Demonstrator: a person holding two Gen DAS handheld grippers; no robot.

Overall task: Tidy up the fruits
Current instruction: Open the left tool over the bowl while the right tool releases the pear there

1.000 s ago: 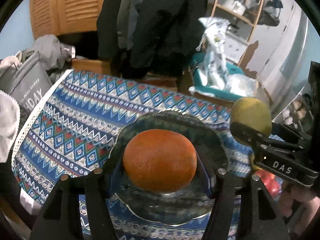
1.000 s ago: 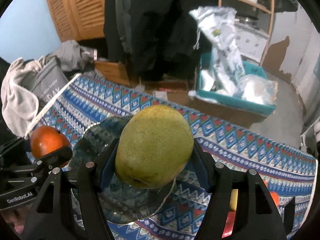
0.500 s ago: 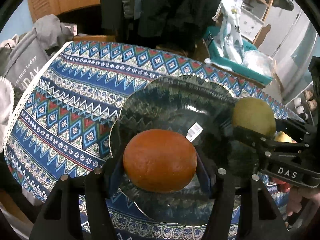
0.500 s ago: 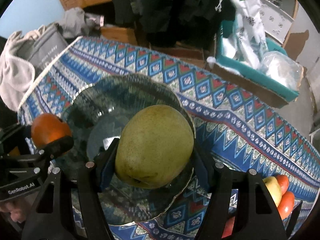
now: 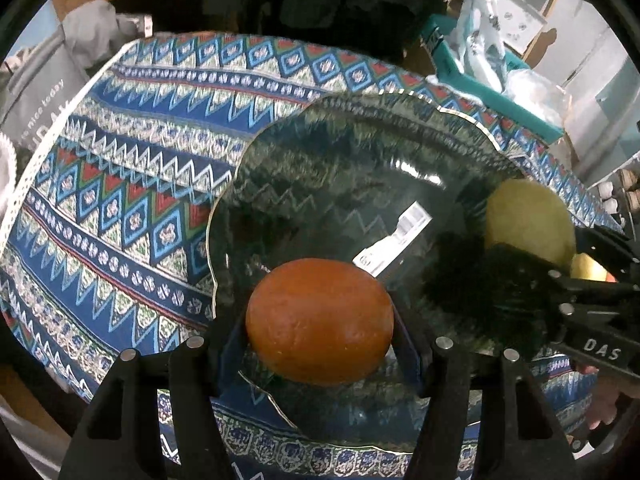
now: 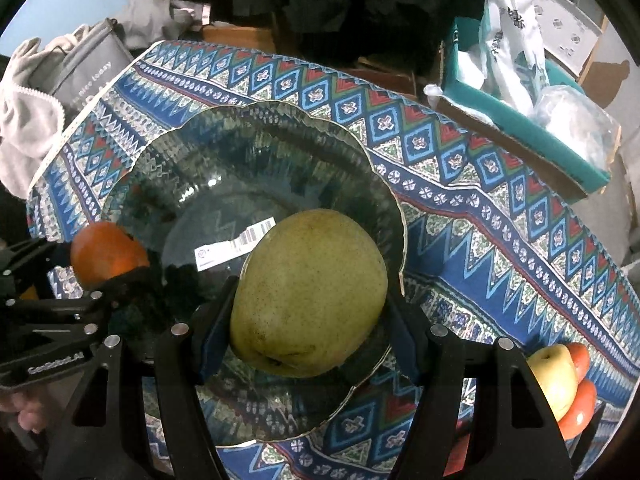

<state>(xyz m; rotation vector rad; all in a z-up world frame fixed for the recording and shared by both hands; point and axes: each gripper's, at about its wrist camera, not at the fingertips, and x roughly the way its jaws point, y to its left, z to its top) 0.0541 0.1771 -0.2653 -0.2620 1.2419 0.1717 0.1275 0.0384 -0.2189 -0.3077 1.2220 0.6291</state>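
Observation:
My left gripper (image 5: 320,340) is shut on an orange fruit (image 5: 319,320) and holds it over the near left part of a dark glass plate (image 5: 340,152). The orange also shows in the right wrist view (image 6: 106,252). My right gripper (image 6: 308,312) is shut on a green-yellow mango (image 6: 310,292) over the near right part of the plate (image 6: 256,140). The mango shows at the right in the left wrist view (image 5: 528,220). A white barcode sticker (image 6: 236,242) lies at the plate's middle.
The plate stands on a blue patterned tablecloth (image 5: 120,184). A yellow apple (image 6: 554,376) and red-orange fruits (image 6: 580,404) lie on the cloth at the near right. A teal box (image 6: 520,120) with plastic bags stands beyond the table. A grey bag (image 6: 84,76) is at the left.
Both grippers have tilted down and come lower and closer over the plate, each still holding its fruit. The plate now fills more of both views.

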